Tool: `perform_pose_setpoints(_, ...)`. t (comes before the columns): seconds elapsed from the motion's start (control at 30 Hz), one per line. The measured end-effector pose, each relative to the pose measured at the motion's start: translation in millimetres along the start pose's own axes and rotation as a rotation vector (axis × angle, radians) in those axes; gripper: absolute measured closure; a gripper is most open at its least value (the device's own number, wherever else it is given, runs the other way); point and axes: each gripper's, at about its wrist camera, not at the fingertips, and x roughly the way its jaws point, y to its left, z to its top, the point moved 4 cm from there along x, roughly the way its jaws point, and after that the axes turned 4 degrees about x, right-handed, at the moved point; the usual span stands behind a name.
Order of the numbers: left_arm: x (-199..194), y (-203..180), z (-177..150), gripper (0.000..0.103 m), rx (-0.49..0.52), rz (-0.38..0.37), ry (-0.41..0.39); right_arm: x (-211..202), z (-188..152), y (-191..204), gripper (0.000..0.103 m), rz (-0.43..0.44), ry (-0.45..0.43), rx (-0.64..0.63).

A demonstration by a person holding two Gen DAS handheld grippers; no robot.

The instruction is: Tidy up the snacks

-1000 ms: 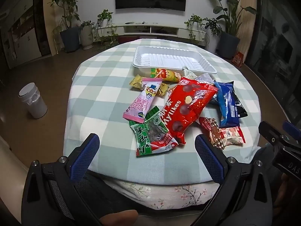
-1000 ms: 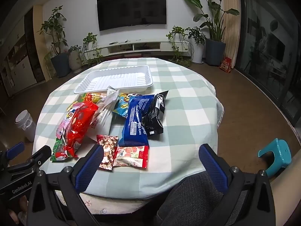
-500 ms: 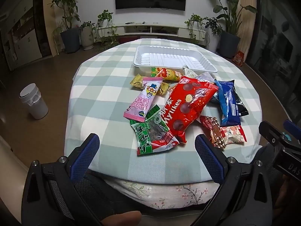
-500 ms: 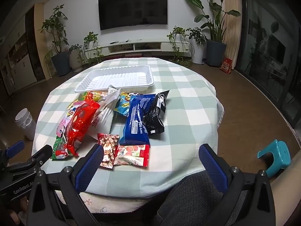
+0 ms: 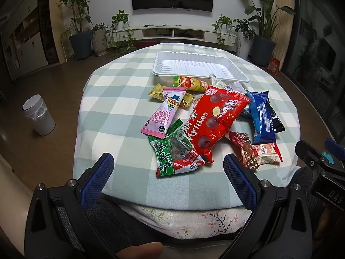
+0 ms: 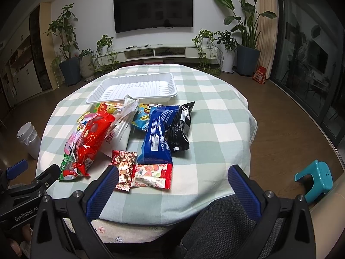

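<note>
A pile of snack packets lies on a round checked table (image 5: pixel 112 99). Among them are a big red bag (image 5: pixel 215 120) (image 6: pixel 92 138), a green packet (image 5: pixel 172 153), a pink bar (image 5: pixel 165 112), a blue roll-cake pack (image 5: pixel 262 116) (image 6: pixel 159 136), a black pack (image 6: pixel 180 129) and a small strawberry packet (image 5: pixel 267 153) (image 6: pixel 151 176). Behind the pile sits an empty white tray (image 5: pixel 194 68) (image 6: pixel 133 87). My left gripper (image 5: pixel 172 181) is open at the near table edge, before the green packet. My right gripper (image 6: pixel 172 190) is open, just short of the strawberry packet.
A white bin (image 5: pixel 37 118) stands on the floor at the left, a teal stool (image 6: pixel 314 177) on the right. Potted plants (image 6: pixel 66 49) and a TV shelf (image 6: pixel 159 51) line the far wall. A person's knees show under both grippers.
Both grippers have crept slightly forward toward the snack pile, still open. No packet has moved.
</note>
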Motion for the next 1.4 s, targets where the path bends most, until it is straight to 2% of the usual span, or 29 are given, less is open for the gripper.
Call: perform_pose_setpoints(1.4, 0.7, -4.0, -1.5, 0.000, 0.001, 0.000, 0.005, 1.1, -2.4, 1.7, 0.000, 0.000, 0.006, -0.006)
